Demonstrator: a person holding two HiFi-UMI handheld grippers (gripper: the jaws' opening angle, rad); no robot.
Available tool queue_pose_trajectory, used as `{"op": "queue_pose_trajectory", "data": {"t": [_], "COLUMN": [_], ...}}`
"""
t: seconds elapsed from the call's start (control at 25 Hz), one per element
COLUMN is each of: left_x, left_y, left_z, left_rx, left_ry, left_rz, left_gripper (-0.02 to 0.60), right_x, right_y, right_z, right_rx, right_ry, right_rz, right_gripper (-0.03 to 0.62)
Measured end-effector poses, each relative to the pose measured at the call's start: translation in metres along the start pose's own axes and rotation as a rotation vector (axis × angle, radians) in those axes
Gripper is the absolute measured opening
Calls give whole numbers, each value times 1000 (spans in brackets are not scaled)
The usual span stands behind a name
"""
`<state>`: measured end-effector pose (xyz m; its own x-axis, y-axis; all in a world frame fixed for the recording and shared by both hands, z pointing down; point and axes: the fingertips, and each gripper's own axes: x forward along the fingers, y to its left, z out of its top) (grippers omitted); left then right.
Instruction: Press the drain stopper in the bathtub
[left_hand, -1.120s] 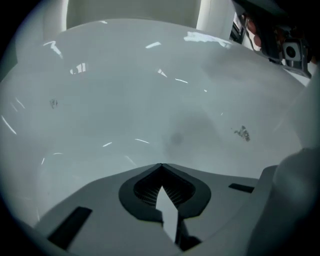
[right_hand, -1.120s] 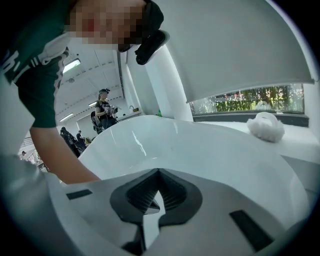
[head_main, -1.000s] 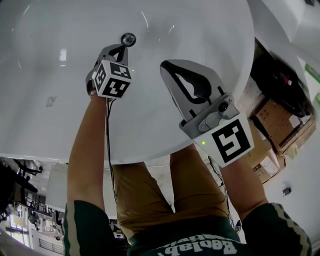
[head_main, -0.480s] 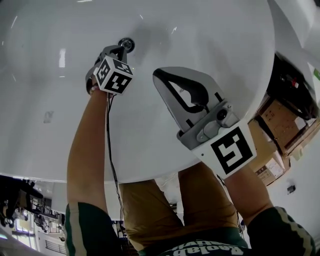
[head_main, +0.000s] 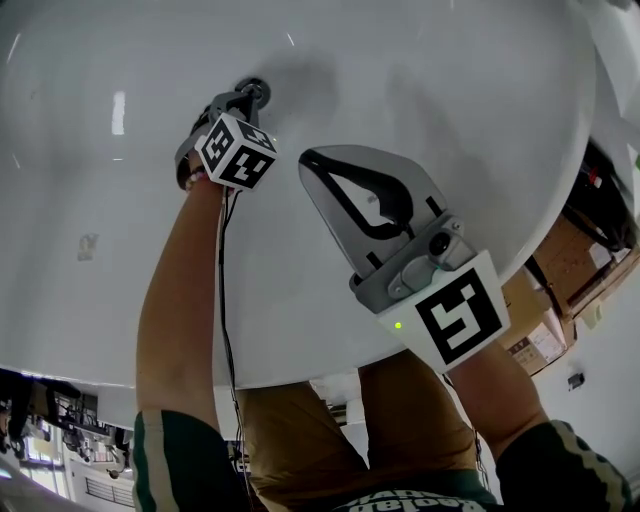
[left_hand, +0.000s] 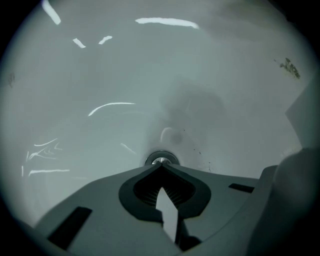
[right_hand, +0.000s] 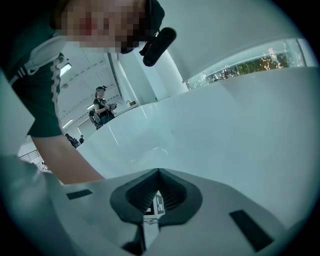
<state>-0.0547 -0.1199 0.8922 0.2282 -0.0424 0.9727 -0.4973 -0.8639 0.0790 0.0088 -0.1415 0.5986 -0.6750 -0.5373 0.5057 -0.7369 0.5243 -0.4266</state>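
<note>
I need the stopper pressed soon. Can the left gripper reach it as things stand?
Probably yes: the left gripper, jaws together, points right at the stopper, and nothing but bare tub lies around it. I cannot confirm actual contact.

The smooth white bathtub basin (head_main: 450, 90) lies open to the left, right and far side of the round metal drain stopper (head_main: 256, 88). The grey left gripper (head_main: 247, 96), jaws together, fills the stopper's near side. The grey right gripper (head_main: 312, 160), jaws together, blocks the near right.

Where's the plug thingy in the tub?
In the head view the drain stopper sits upper left on the bathtub floor, right at the shut tips of the left hand-held gripper.
</note>
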Motion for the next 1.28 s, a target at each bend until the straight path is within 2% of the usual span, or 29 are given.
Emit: {"op": "queue_pose_trajectory", "data": {"t": [0.16, 0.4, 0.64, 0.88, 1.28], "left_x": [14, 34, 35, 34, 30], "left_y": [3, 4, 1, 0, 2], "left_z": [-3, -18, -15, -12, -10], "left_rx": [-5, 33, 107, 43, -23], "left_ry": [12, 60, 112, 127, 87], "left_rz": [-10, -22, 17, 28, 49], "left_gripper": [9, 9, 9, 9, 9], "right_x": [9, 15, 14, 14, 13], "right_y": [-3, -2, -2, -2, -4], "right_z": [-4, -7, -12, -15, -13], "right_rx": [19, 41, 19, 21, 19], "right_ry": [1, -4, 13, 26, 24], "right_rz": [-10, 5, -1, -1, -20], "right_gripper": [12, 12, 12, 12, 12]}}
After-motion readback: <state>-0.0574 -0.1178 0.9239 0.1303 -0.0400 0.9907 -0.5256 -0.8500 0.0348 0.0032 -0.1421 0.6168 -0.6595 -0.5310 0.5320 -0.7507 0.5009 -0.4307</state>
